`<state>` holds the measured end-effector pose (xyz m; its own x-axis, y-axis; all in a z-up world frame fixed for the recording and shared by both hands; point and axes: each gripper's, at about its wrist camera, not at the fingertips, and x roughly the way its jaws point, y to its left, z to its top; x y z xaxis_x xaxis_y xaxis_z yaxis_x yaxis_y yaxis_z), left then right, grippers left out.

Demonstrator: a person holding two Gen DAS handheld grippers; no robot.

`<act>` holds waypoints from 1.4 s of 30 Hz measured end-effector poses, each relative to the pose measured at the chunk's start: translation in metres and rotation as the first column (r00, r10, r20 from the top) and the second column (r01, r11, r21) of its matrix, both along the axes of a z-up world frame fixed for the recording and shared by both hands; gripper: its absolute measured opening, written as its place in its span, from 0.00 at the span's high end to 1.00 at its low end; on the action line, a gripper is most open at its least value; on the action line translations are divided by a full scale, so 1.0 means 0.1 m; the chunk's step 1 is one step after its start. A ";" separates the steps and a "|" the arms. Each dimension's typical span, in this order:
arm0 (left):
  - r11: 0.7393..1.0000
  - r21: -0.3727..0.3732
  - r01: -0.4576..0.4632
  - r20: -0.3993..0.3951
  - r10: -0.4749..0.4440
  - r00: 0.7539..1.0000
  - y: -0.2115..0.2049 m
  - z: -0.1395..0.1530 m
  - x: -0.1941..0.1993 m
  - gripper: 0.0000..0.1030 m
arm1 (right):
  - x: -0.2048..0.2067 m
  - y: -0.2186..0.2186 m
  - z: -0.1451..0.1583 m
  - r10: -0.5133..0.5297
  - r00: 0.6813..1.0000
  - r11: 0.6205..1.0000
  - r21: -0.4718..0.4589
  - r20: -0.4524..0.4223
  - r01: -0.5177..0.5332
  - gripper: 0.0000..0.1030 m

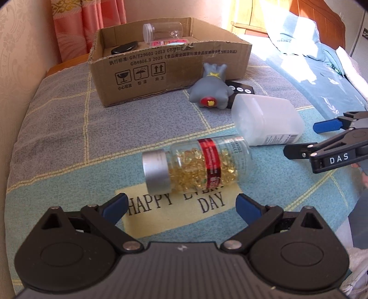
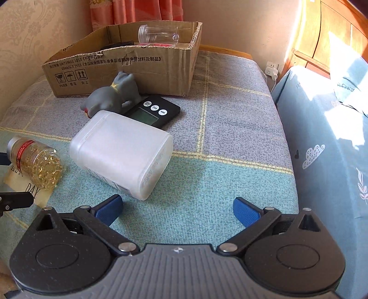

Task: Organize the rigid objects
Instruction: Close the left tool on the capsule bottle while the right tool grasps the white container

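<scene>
A clear bottle of yellow capsules (image 1: 195, 164) with a silver cap lies on its side on the checked cloth, just ahead of my open, empty left gripper (image 1: 181, 208); it also shows in the right wrist view (image 2: 36, 162). A frosted white plastic container (image 2: 122, 151) lies on its side just ahead and left of my open, empty right gripper (image 2: 178, 210); it also shows in the left wrist view (image 1: 266, 119). A grey toy figure (image 1: 210, 88) and a black timer (image 2: 151, 111) lie in front of the cardboard box (image 1: 161, 76), which holds a clear jar (image 1: 163, 31).
The box also holds a black object (image 1: 125, 47) and a pink item (image 1: 170, 42). A yellow "HAPPY EVERY DAY" patch (image 1: 174, 207) lies under the bottle. A bed with blue bedding (image 2: 326, 128) borders the right side. Pink curtains (image 1: 87, 20) hang behind the box.
</scene>
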<state>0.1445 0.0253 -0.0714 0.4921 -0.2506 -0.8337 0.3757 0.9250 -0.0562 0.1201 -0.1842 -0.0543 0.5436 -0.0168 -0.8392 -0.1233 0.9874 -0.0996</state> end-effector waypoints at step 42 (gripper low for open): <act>0.970 0.011 -0.243 0.116 0.240 0.964 0.44 0.04 0.33 0.10 | -0.03 0.38 -0.02 0.112 0.993 0.994 0.002 -0.024 -0.112 0.00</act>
